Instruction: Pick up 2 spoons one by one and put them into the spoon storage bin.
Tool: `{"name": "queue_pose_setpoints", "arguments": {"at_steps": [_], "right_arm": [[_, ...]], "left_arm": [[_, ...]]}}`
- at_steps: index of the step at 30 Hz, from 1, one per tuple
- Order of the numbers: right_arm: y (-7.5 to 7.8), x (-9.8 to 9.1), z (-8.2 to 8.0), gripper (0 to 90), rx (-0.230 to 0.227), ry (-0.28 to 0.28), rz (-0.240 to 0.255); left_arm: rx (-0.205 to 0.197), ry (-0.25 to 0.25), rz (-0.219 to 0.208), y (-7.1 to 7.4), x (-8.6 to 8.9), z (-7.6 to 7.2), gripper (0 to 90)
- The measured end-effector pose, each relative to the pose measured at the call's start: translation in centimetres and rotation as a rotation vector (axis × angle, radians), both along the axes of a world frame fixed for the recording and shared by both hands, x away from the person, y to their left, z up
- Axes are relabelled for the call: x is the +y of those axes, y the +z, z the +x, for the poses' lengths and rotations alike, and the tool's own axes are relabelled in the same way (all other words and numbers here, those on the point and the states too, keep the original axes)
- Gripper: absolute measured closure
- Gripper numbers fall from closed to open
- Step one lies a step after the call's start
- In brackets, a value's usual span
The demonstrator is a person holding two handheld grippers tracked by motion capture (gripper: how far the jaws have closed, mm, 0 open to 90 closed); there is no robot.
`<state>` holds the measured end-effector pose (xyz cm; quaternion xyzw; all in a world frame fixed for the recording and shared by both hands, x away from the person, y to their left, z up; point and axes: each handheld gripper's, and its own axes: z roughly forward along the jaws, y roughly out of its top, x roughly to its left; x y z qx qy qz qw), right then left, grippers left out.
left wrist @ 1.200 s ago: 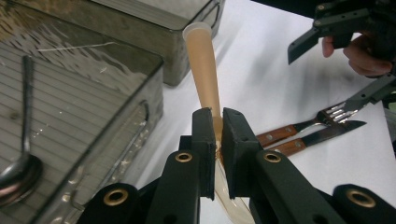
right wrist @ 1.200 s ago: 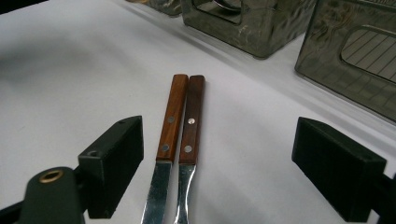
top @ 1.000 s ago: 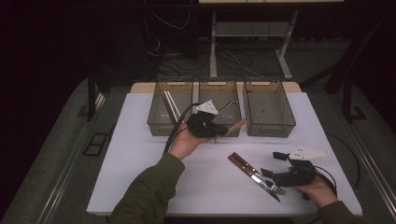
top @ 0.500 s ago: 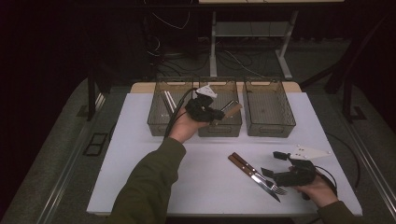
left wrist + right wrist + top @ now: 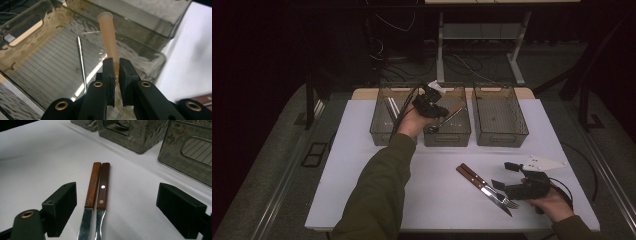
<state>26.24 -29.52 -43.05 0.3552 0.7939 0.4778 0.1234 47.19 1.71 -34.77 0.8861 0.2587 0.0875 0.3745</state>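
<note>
Jaws pinching spoon handle over bin

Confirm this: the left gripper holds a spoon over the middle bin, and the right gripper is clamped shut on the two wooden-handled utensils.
Wrong about the right gripper. The right gripper view shows its jaws standing wide apart, with the two wooden-handled utensils lying on the table between them, untouched. The rest holds: the left gripper holds a spoon over the middle bin.

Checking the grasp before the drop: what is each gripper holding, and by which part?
The left gripper clamps a spoon partway along its tan handle, over the middle bin. The right gripper is open, holding nothing.
</note>
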Motion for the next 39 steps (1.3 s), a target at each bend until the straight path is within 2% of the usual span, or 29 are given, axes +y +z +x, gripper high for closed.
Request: {"name": "queue_pose_setpoints", "arguments": {"at_steps": [1,2,5,11,13,15,18,19,20,23,25,26,28,33,34,37,39], "right_arm": [[0.0,0.0,0.0,16.6,-0.002,0.002,-0.001],[0.0,0.0,0.0,16.6,-0.003,0.001,-0.001],[0.0,0.0,0.0,16.6,-0.001,0.002,0.000],[0.0,0.0,0.0,16.6,0.004,0.002,0.002],[0.0,0.0,0.0,16.6,0.003,0.000,0.003],[0.0,0.0,0.0,16.7,0.001,0.002,0.002],[0.0,0.0,0.0,16.6,0.001,0.002,0.003],[0.1,0.0,0.0,16.7,0.001,0.002,0.003],[0.1,0.0,0.0,16.6,0.001,0.002,0.003],[0.1,0.0,0.0,16.7,0.000,0.002,0.003],[0.0,0.0,0.0,16.6,0.001,0.003,0.001],[0.0,0.0,0.0,16.6,0.001,0.002,0.001],[0.0,0.0,0.0,16.6,0.000,0.003,0.000],[0.0,0.0,0.0,16.6,0.002,0.006,-0.003],[0.0,0.0,0.0,16.6,0.003,0.006,-0.003],[-0.1,0.0,0.1,16.6,0.006,0.006,-0.003],[-0.1,0.1,0.1,16.7,0.005,0.003,-0.001]], "left_arm": [[0.003,-0.006,0.029,-0.2,0.0,0.1,83.6],[0.010,0.007,0.019,-0.5,-0.1,0.2,83.6],[0.027,0.008,0.059,-1.2,-0.3,0.5,83.6],[0.048,0.005,0.108,-2.2,-0.6,0.9,83.4],[0.038,-0.011,0.138,-2.4,-0.6,1.2,83.3],[0.062,0.002,0.127,-2.7,-0.8,1.2,83.1],[0.080,-0.008,0.142,-3.1,-1.1,1.1,81.8],[0.064,-0.002,0.145,-3.2,-1.1,1.0,80.7],[0.047,0.002,0.138,-3.2,-1.1,1.0,74.5],[0.034,0.011,0.109,-3.1,-0.9,1.0,65.8],[0.032,0.012,0.087,-3.1,-0.7,1.0,62.9],[0.049,0.039,0.064,-3.1,-0.7,0.7,60.5],[0.049,0.030,0.055,-2.9,-0.4,0.6,55.7],[0.025,0.038,-0.004,-2.6,0.3,-0.1,44.7],[0.021,0.045,-0.026,-2.5,0.4,-0.4,43.3],[0.001,0.026,-0.022,-2.2,0.9,-1.0,39.8],[-0.013,0.023,-0.039,-2.0,1.1,-1.5,37.8]]}}
